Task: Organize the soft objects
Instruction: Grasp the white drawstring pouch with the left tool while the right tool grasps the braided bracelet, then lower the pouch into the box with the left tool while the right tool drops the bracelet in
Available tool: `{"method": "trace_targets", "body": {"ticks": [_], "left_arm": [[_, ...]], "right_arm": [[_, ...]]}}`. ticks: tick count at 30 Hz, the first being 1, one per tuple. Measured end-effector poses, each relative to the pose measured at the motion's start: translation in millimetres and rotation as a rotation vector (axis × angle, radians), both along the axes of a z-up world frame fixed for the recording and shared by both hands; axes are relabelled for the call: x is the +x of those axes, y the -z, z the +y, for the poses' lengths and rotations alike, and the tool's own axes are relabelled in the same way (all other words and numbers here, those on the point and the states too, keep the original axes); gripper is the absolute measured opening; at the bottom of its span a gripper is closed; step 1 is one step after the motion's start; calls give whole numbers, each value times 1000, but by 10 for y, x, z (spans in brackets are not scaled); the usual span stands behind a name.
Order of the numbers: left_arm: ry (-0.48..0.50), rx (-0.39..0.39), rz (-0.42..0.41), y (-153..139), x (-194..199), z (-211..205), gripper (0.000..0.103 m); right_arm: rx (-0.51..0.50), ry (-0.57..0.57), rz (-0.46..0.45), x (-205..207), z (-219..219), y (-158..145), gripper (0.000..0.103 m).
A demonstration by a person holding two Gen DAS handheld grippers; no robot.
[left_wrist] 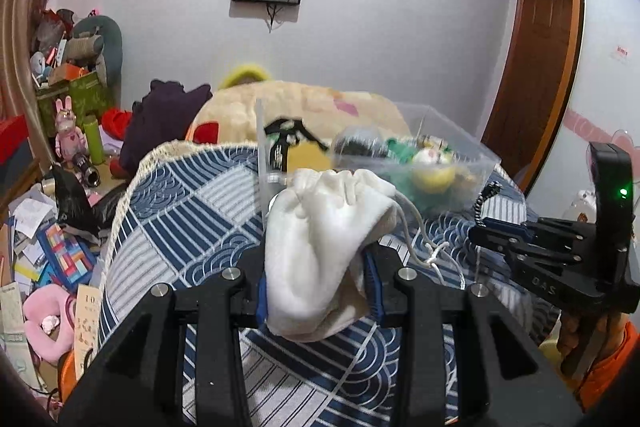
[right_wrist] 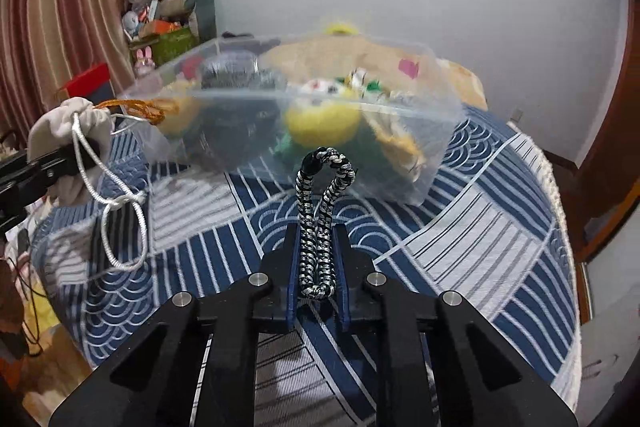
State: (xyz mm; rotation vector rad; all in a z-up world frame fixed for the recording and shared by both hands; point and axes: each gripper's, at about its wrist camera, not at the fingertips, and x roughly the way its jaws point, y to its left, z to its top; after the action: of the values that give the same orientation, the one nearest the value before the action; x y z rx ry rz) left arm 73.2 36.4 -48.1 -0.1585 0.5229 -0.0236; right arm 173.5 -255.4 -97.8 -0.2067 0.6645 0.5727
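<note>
Soft objects are in both of your grippers now. Your left gripper (left_wrist: 318, 279) has its jaws clamped on a white drawstring pouch (left_wrist: 324, 251), which hangs above the blue patterned bedspread (left_wrist: 172, 227); its white cord (left_wrist: 424, 247) falls loose at 4 o'clock from the pouch. Your right gripper (right_wrist: 318, 267) has its jaws pressed together on a black and white braided cord (right_wrist: 322, 219), folded in a loop, with the long axis pointing straight forward out of the jaws.

In both wrist views the clear plastic bin (right_wrist: 420, 131) lies at 12 o'clock, on the bedspread. The bin already holds some plush things, among them a yellow plush toy (right_wrist: 320, 123) and a dark fluffy one (right_wrist: 236, 79). In the right wrist view the loop tip is just before the near wall of the bin, so I judge the right gripper is nearer to the bin, and the pouch is at 9 o'clock from it, beside the bin's left corner.

The coming move is probably to bring each thing over the rim and release it. Near wall of the bin stands in the way, so you must lift over it. The hanging white cord may catch on the rim or on the other gripper. A big beige plush (left_wrist: 304, 107) lies behind the bin, and much clutter is on the floor (left_wrist: 48, 267) at 9 o'clock.
</note>
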Motion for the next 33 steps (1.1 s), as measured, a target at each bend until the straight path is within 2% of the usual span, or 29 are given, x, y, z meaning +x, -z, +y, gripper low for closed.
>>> {"method": "trace_targets", "body": {"ticks": [8,16,20,27,33], "left_arm": [[-7,-8,-89,-346,56,16,37],[-4,16,-129,-584,324,-28,37],[-6,10,-111,-600,525,8,37],[-30,-61,-10,-411,979,139,37],[-26,-29,53,-194,1205,71,37]], "right_arm": [[78,8,-111,-140,-147,-410,14],[105,14,-204,-66,28,-716,14],[85,17,-237,5,132,-781,14],[82,7,-201,239,315,-742,14],[88,-18,-138,377,495,-623,14]]}}
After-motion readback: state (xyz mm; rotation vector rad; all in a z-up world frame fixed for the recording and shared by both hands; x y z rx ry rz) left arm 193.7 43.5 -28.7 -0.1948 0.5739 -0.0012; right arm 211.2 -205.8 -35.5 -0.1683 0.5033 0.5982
